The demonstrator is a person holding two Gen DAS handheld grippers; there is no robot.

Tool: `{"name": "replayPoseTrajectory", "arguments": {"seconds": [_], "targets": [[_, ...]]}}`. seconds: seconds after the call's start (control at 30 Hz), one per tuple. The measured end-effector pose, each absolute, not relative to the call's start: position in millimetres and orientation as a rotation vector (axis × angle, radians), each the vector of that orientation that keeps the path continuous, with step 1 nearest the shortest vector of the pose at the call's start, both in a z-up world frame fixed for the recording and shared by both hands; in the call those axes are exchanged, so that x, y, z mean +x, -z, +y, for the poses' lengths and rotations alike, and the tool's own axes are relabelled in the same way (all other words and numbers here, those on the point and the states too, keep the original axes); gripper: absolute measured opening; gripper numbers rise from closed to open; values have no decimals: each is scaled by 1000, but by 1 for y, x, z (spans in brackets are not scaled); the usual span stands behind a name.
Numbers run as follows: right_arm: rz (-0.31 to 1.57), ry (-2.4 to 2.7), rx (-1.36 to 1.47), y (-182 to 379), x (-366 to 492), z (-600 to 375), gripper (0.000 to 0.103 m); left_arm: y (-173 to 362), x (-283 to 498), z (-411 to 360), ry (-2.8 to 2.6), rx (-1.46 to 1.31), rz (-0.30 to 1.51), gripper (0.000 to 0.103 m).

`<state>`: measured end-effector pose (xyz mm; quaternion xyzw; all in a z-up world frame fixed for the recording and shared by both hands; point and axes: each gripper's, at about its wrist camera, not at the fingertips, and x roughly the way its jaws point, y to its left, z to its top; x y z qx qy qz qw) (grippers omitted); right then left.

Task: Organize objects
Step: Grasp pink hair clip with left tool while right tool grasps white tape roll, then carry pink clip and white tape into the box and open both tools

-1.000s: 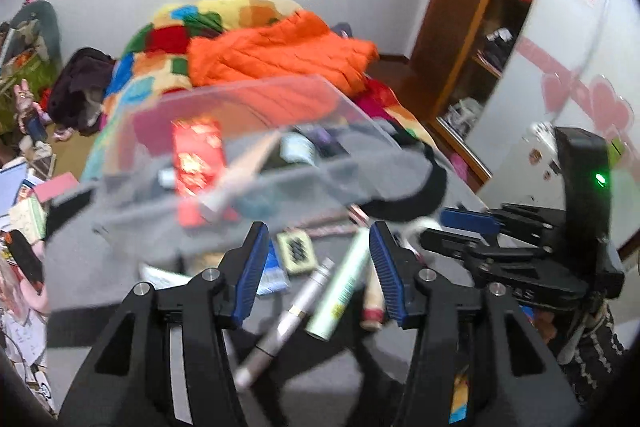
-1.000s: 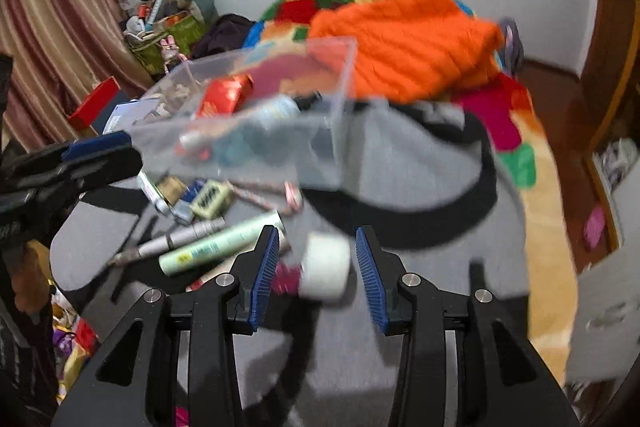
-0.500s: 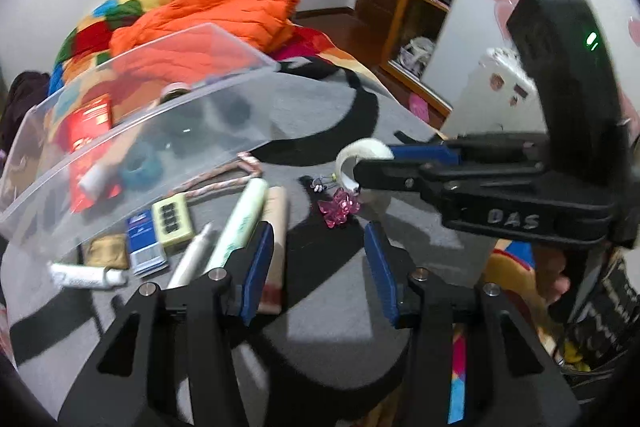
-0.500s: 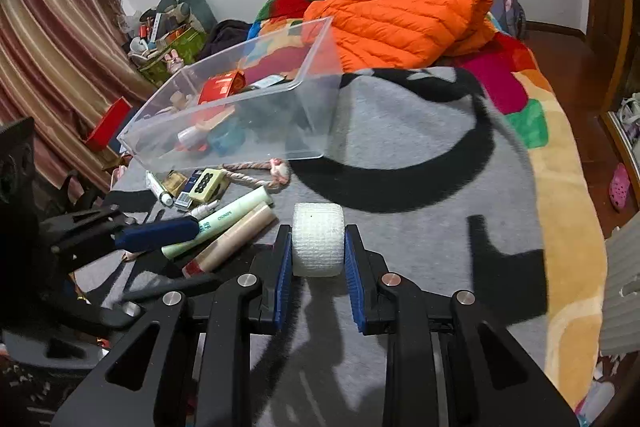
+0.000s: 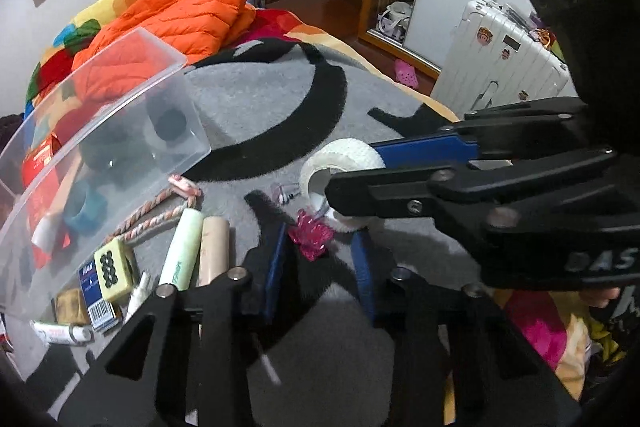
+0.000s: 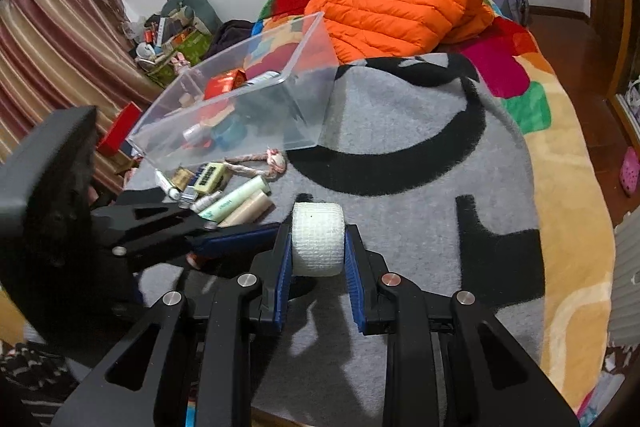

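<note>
My right gripper point(image 6: 317, 253) is shut on a white bandage roll point(image 6: 317, 243) and holds it just above the grey and black blanket point(image 6: 404, 203); the roll also shows in the left wrist view point(image 5: 340, 163). My left gripper point(image 5: 320, 259) is open and empty, its fingers either side of a crumpled pink wrapper point(image 5: 311, 235). A clear plastic bin point(image 6: 240, 111) with several small items stands behind, also in the left wrist view point(image 5: 100, 147).
Loose items lie beside the bin: a green tube point(image 5: 182, 251), a beige tube point(image 5: 214, 251), a braided rope point(image 5: 160, 207), a dice-patterned block point(image 5: 112, 267), a small white tube point(image 5: 60, 333). An orange jacket point(image 6: 404, 7) lies behind. A white suitcase point(image 5: 500, 55) stands at right.
My right gripper closed on the bandage roll and lifted it slightly. My left gripper swung right and down from the bin toward the pink wrapper.
</note>
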<state>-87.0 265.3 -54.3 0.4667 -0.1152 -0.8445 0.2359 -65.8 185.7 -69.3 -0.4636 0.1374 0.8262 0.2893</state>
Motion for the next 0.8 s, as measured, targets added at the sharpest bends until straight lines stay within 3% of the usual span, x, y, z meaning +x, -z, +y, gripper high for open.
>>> {"name": "replayPoseTrajectory", "arguments": {"seconds": [0.13, 0.4, 0.8], "targets": [[-297, 2318, 1263, 49, -85, 264, 22, 69, -63, 189, -2210, -1198, 395, 8], [-302, 2362, 1240, 39, -84, 270, 22, 63, -61, 174, -2255, -1174, 353, 8], [-234, 2498, 1209, 23, -82, 278, 22, 13, -58, 107, -2407, -1107, 97, 8]]}}
